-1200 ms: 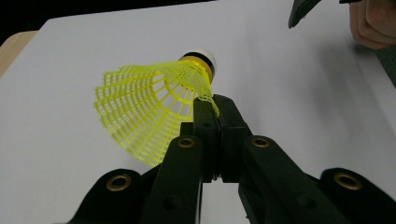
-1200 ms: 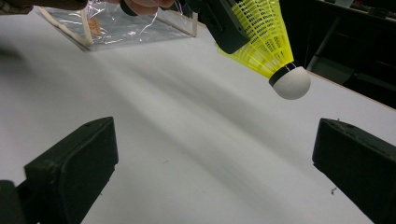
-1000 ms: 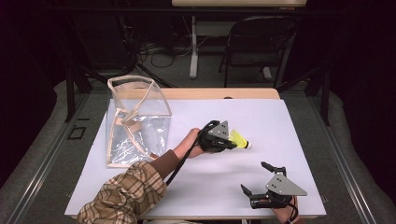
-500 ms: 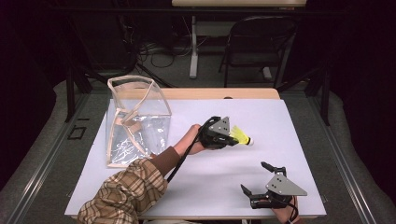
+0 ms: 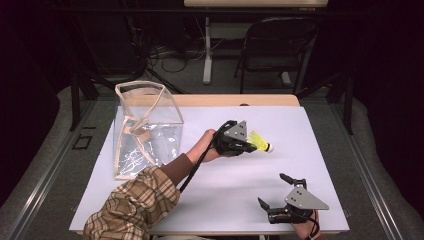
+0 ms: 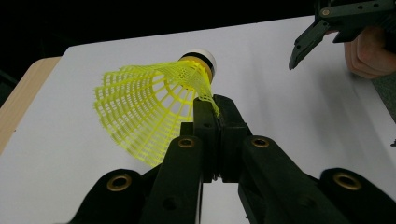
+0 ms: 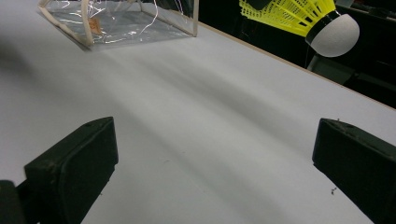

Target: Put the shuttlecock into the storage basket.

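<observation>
Yellow shuttlecock (image 6: 149, 105): pinched by skirt edge in left gripper (image 5: 246, 145), aloft mid-table, cork toward 3 o'clock. Right gripper (image 5: 279, 192): jaws spread, idle at 5 o'clock. Clear bag (image 5: 145, 127): 9 o'clock. Risk: thin mesh slipping free, dropping short of bag.

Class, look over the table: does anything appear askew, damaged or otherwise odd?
One thing: the yellow plastic mesh shuttlecock is pinched by the edge of its skirt in the shut left gripper, and the mesh buckles there. The clear plastic bag with beige trim stands upright and open. Nothing is spilled.
</observation>
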`<state>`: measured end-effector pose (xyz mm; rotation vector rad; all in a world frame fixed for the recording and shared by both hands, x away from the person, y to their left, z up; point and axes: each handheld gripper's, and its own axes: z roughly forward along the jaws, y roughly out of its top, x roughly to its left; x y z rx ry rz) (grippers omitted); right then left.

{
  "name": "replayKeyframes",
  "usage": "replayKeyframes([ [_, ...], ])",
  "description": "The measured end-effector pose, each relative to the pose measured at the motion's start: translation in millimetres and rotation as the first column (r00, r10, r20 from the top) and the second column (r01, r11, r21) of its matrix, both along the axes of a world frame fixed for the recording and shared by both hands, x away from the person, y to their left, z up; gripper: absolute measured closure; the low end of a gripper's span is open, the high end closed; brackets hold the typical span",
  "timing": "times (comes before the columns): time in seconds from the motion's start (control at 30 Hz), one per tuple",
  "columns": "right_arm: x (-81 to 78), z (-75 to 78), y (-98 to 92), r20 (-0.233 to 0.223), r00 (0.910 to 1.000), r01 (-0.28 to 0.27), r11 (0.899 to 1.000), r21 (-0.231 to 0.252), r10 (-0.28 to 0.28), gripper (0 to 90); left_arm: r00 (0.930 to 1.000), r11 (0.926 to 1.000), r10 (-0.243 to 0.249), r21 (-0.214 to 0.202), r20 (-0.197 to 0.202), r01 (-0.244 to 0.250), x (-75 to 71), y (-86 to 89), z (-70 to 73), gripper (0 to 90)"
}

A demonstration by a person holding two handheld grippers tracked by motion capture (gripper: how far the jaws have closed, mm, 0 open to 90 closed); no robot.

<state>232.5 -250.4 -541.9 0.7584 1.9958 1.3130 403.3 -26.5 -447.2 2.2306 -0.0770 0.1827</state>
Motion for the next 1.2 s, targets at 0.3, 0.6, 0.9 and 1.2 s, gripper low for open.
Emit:
replayKeyframes([
  [0.3, 0.2, -0.2, 0.2, -0.002, 1.0000, 0.001, 1.000, 0.000, -0.001, 0.0, 0.9999, 0.9999, 0.011, -0.009, 0.001, -0.011, 3.0, 2.9, 5.4, 89.0],
  [0.6, -0.1, -0.1, 0.3, -0.002, 1.0000, -0.001, 1.000, 0.001, 0.001, 0.0, 0.9997, 0.9996, 0.023, -0.018, 0.009, -0.023, 6.1, 5.8, 11.2, 88.9],
  [0.9, 0.0, -0.1, -0.2, -0.003, 1.0000, 0.000, 1.000, -0.002, 0.000, 0.0, 0.9993, 0.9995, 0.027, -0.017, 0.025, -0.027, 8.8, 8.5, 16.3, 89.0],
  [1.2, -0.1, -0.1, 0.1, -0.004, 1.0000, 0.000, 1.000, -0.002, 0.000, 0.0, 0.9987, 0.9990, 0.040, -0.019, 0.031, -0.040, 11.1, 12.4, 20.0, 89.1],
])
